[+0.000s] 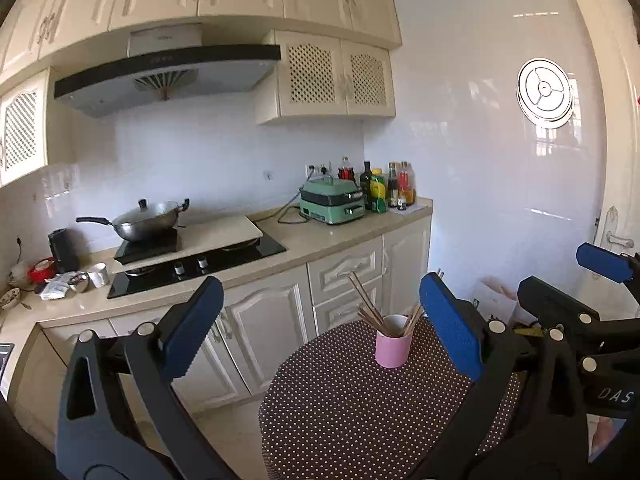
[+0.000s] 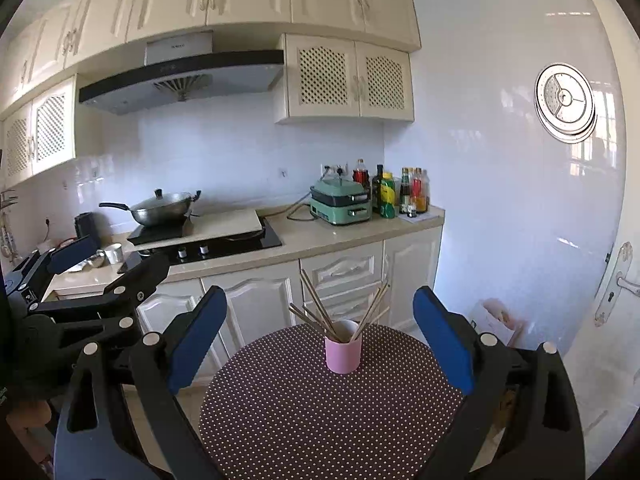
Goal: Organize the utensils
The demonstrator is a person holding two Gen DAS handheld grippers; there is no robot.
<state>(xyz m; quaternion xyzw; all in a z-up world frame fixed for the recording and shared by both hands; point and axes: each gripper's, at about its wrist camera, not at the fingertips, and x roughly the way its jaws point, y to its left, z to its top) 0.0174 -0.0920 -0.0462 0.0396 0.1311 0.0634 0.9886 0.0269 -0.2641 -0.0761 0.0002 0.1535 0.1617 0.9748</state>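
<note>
A pink cup [image 1: 394, 346] [image 2: 343, 350] stands upright on a round table with a dark dotted cloth [image 1: 340, 420] [image 2: 300, 420]. Several wooden chopsticks [image 1: 366, 304] [image 2: 320, 310] stand in the cup and fan out to both sides. My left gripper [image 1: 320, 324] is open and empty, short of the cup, which shows toward its right finger. My right gripper [image 2: 320, 336] is also open and empty, with the cup between its fingers but farther off. Each gripper shows in the other's view: the right gripper [image 1: 576, 280] and the left gripper [image 2: 108, 266] side by side above the table's near edge.
Behind the table runs a kitchen counter [image 2: 320, 236] with cream cabinets. On it are a wok [image 2: 164, 204] on a hob, a green appliance [image 2: 340, 204] and several bottles [image 2: 400, 196]. A white door [image 2: 616, 288] is at the right, a paper bag [image 2: 496, 320] on the floor.
</note>
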